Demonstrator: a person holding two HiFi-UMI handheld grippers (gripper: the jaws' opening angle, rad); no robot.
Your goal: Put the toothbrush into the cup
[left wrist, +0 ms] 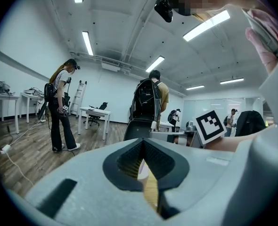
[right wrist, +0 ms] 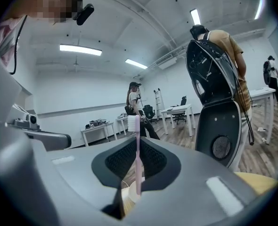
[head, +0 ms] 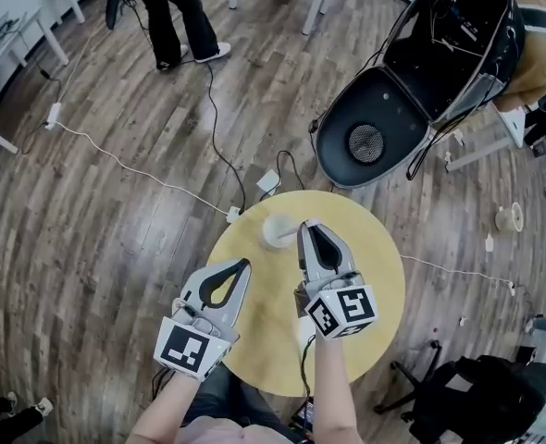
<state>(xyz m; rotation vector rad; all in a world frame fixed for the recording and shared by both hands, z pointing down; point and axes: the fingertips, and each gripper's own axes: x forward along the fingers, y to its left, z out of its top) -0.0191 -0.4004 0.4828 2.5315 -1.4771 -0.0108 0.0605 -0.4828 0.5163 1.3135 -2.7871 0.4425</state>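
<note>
One toothbrush point(right wrist: 138, 164) stands upright, bristles up, clamped in our right gripper point(right wrist: 137, 140); from above we barely see it. Our left gripper point(left wrist: 142, 141) is clenched, empty.

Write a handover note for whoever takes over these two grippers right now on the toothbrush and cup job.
Right gripper: shut on the pink toothbrush, held upright with bristles up.
Left gripper: shut, empty, over the yellow table.
Cup: white, upright on the table, beside the right gripper's tips.
Done: toothbrush gripped, at the cup.
Left: lower it into the cup and release.
</note>
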